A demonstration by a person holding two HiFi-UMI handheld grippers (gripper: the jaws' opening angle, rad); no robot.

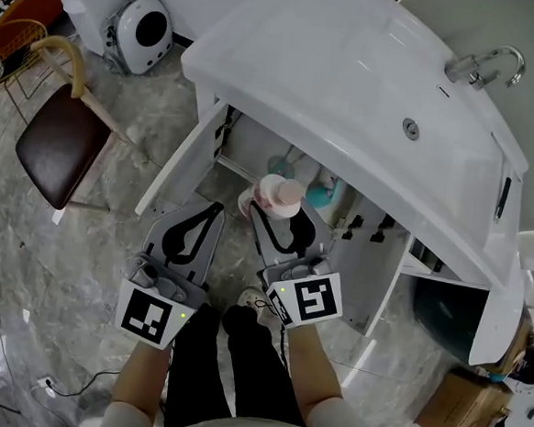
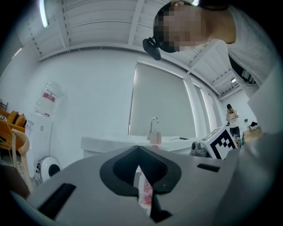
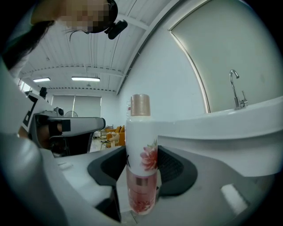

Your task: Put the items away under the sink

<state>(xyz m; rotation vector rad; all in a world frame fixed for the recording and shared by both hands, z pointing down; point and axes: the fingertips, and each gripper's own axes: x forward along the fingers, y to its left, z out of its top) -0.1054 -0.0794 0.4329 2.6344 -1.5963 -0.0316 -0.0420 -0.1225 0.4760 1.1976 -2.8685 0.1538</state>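
Plastic bottle [image 3: 140, 145]: smooth, stiff, probably light, top-heavy; hold mid-body. Upright at open cupboard [image 1: 254, 144] under sink [image 1: 370, 69]. Right tool [image 1: 284, 226] clamps its waist. Left tool [image 1: 214, 213] closed, empty.

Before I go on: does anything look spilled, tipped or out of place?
Nothing stands out. The bottle sits upright in the right tongs with its cap on. The cabinet under the sink is open, with no spill showing.
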